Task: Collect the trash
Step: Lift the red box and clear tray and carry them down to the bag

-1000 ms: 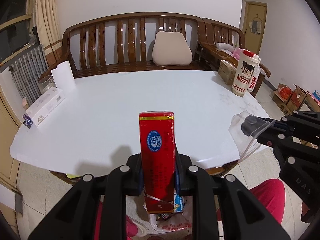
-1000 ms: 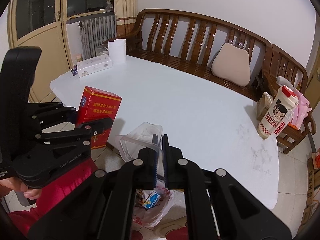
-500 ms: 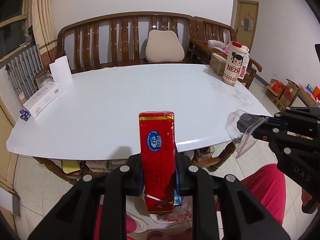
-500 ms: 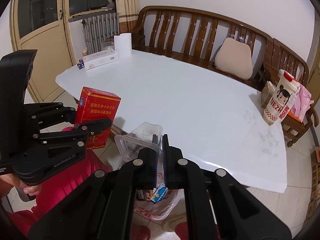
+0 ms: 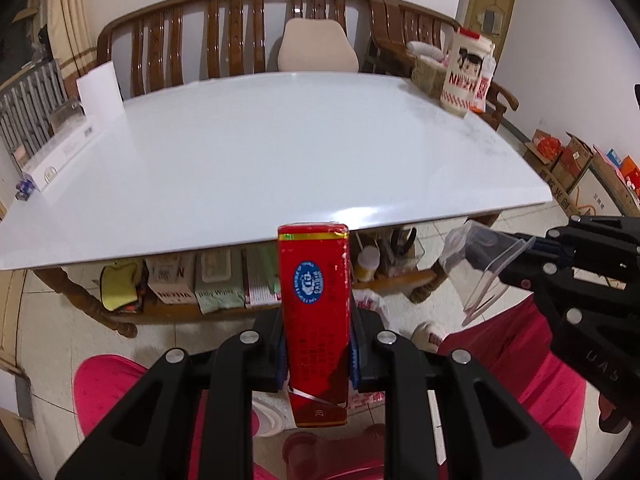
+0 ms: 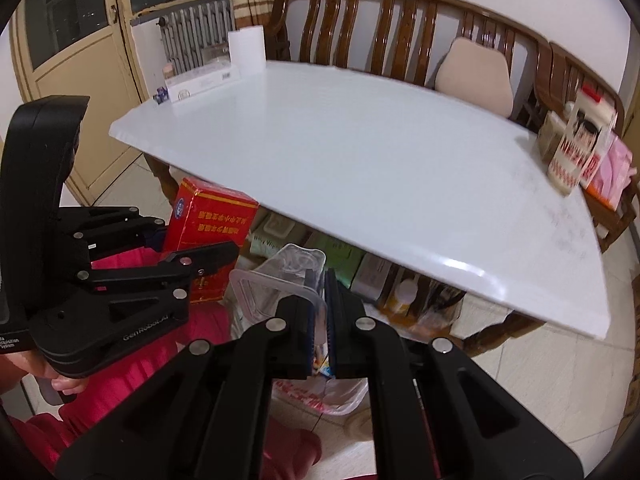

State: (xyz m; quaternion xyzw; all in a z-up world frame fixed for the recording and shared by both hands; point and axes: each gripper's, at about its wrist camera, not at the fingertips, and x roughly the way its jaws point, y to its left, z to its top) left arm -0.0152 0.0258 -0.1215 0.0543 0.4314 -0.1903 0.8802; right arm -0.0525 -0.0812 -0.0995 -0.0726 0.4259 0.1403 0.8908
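Note:
My left gripper (image 5: 316, 356) is shut on a red carton (image 5: 314, 312) that stands upright between its pads, below the table's near edge. The same red carton (image 6: 208, 224) shows at the left of the right wrist view. My right gripper (image 6: 323, 292) is shut on the rim of a clear plastic container (image 6: 280, 276); that clear plastic container (image 5: 484, 264) hangs from the right gripper at the right of the left wrist view. A plastic trash bag (image 6: 324, 394) with printed wrappers inside lies on the floor under both grippers, mostly hidden by them.
The white table (image 5: 260, 152) fills the middle, with a white box (image 5: 60, 152) and paper roll (image 5: 98, 90) at its left and a printed cup (image 5: 466, 70) at its far right. A shelf (image 5: 208, 280) under it holds packets. The person's red trousers (image 5: 516, 356) flank the bag.
Both grippers have sunk below the table's edge with their loads still held. The shelf under the table has come into view, and the table top now sits higher in both views.

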